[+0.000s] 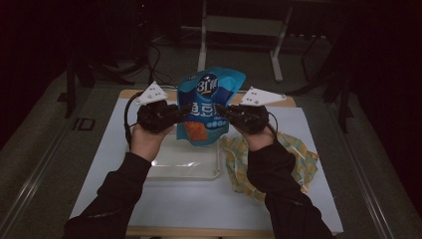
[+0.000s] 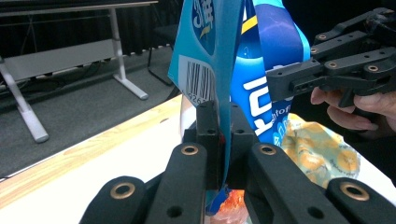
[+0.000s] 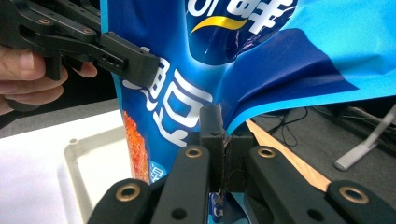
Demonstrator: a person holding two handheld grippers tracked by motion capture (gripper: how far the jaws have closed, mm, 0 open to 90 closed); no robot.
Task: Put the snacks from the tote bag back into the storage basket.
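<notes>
Above the tray (image 1: 164, 167), blue snack bag (image 1: 209, 107) pinched between left tongs (image 1: 183, 111) and right tongs (image 1: 223, 111); could rip if pulled unevenly.

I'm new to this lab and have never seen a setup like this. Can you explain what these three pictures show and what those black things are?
A person sits at a white table and holds a hand-held gripper in each hand: black tongs with two jaws. The high view looks down from above. Each of the other two pictures comes from a camera riding on one gripper, looking along its jaws. The left hand-held gripper and the right hand-held gripper each pinch a side edge of a blue snack bag, lifting it above a clear tray. A yellow patterned cloth lies crumpled on the table beside the tray.
</notes>
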